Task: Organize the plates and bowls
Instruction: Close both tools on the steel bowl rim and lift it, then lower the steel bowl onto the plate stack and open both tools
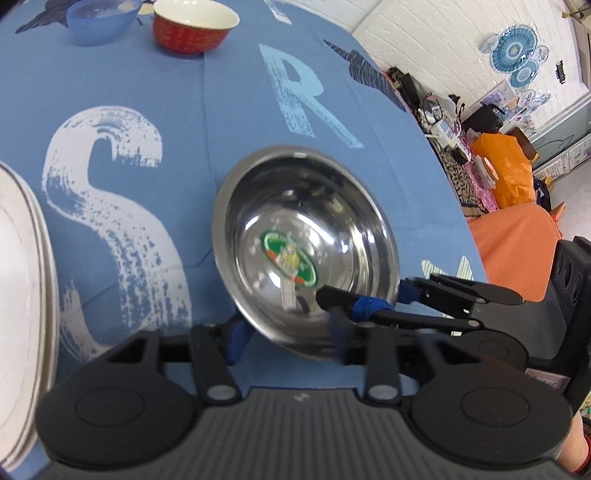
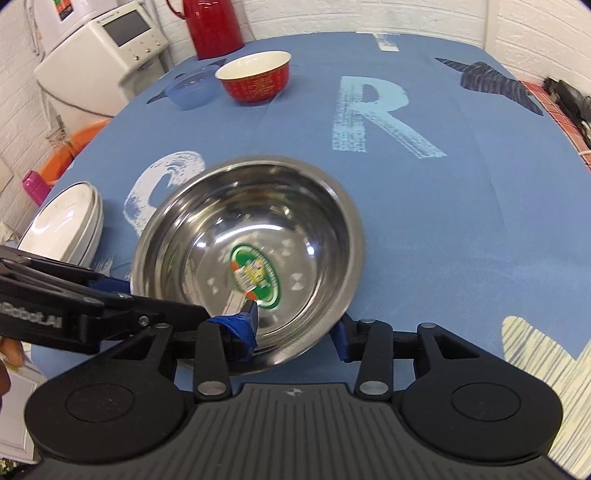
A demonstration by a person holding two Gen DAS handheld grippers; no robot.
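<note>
Closest to us in the left wrist view, the left gripper (image 1: 288, 336) is standing wide open across the near rim of the stainless steel bowl (image 1: 295, 206), one finger outside the wall and the other blurred in front of it. We are seeing the bowl tilting above the blue tablecloth (image 1: 129, 92), its green sticker facing us. The right gripper (image 1: 364, 291) is reaching in from the right, also spread, one finger inside the bowl and one outside its rim; we cannot tell whether any pad is pressing. A stack of white plates (image 1: 22, 295) is sitting just left, and a red bowl (image 1: 195, 29) and a blue plastic bowl (image 1: 99, 22) are waiting far back. Open cloth is lying between.

Nearest in the right wrist view, the right gripper (image 2: 291, 339) is gaping under the steel bowl's (image 2: 295, 206) near edge. The left gripper (image 2: 184, 297) is crossing in from the left, straddling the rim. The white plates (image 2: 66, 225) are lying left near the table edge; the red bowl (image 2: 255, 75), blue bowl (image 2: 190, 88) and a red jug (image 2: 214, 26) are standing beyond. The cloth (image 2: 443, 221) to the right is lying free.
</note>
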